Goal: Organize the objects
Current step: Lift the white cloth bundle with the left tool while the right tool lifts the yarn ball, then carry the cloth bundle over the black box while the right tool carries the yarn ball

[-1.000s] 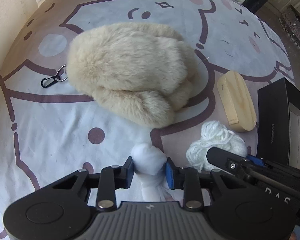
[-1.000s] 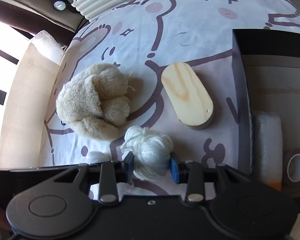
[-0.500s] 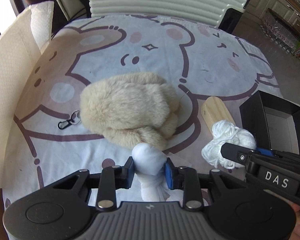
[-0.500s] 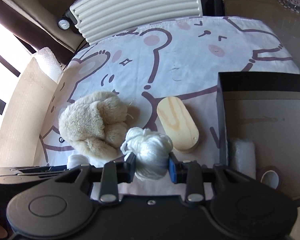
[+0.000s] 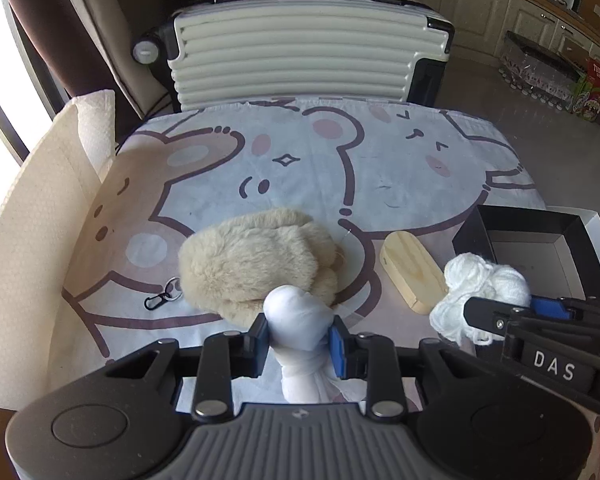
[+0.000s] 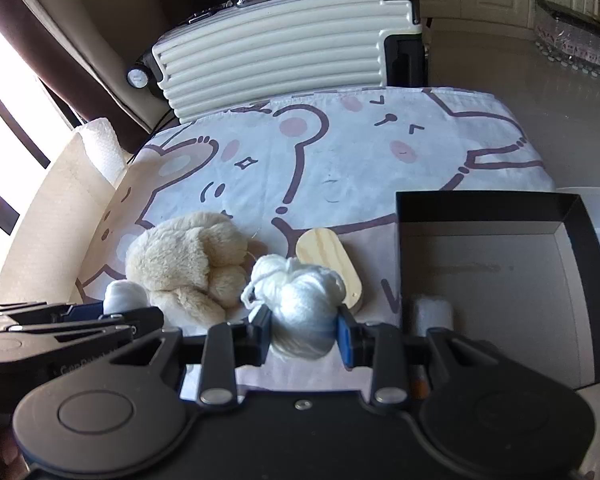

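Observation:
My left gripper [image 5: 299,338] is shut on a knotted white cloth bundle [image 5: 296,312], held above the bear-print sheet. My right gripper [image 6: 303,330] is shut on a ball of white yarn [image 6: 300,294]; that yarn [image 5: 480,284] also shows at the right of the left wrist view, beside the right gripper's finger [image 5: 500,314]. A beige furry plush [image 5: 256,260] [image 6: 184,264] lies on the sheet below and beyond both grippers. An oval wooden block [image 5: 412,276] [image 6: 332,260] lies to its right. An open black box [image 6: 496,272] [image 5: 540,248] sits at the right.
A black clip with a key ring [image 5: 162,296] lies left of the plush. A ribbed cream suitcase [image 5: 300,52] stands past the bed's far edge. Foam wrap [image 5: 40,220] lines the left side. A white foam roll [image 6: 434,316] lies by the box's near wall.
Both grippers have risen with their loads, and the views have tilted up, so the suitcase and the room beyond came into view. The plush and block look smaller and farther.

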Demonstrator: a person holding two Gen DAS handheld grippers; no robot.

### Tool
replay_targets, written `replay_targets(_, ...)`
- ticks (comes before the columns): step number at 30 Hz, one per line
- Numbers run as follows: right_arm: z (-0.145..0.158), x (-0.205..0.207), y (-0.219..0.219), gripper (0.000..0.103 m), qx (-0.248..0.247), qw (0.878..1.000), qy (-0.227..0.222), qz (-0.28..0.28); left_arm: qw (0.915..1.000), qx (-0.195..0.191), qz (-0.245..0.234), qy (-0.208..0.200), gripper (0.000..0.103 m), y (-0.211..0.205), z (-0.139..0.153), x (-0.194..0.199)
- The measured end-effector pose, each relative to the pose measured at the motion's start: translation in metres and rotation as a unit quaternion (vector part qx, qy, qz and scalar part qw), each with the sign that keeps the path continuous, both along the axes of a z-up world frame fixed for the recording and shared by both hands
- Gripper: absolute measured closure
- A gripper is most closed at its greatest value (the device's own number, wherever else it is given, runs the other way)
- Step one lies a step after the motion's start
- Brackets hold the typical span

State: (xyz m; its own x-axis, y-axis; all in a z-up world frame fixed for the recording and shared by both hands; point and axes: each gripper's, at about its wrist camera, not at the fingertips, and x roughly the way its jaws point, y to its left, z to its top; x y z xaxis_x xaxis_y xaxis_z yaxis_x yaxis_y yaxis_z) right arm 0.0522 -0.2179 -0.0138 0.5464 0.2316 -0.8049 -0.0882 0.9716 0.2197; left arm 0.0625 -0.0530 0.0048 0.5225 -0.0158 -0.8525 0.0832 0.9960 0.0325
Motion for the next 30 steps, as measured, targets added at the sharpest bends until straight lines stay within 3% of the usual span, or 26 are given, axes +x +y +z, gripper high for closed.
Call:
replay_targets(15, 0.033, -0.035, -0.017, 0.070, -0.050, 0.997, -0.052, -0.024, 0.9978, 0.020, -0.024, -0.058, 0.071, -0.015, 0.025, -0.025)
replay_targets(30, 0.049, -0.056, -0.039, 0.070, -0.079, 0.993, -0.066, -0.051, 0.9960, -0.010, -0.046, -0.075, 0.071, -0.037, 0.036, -0.037)
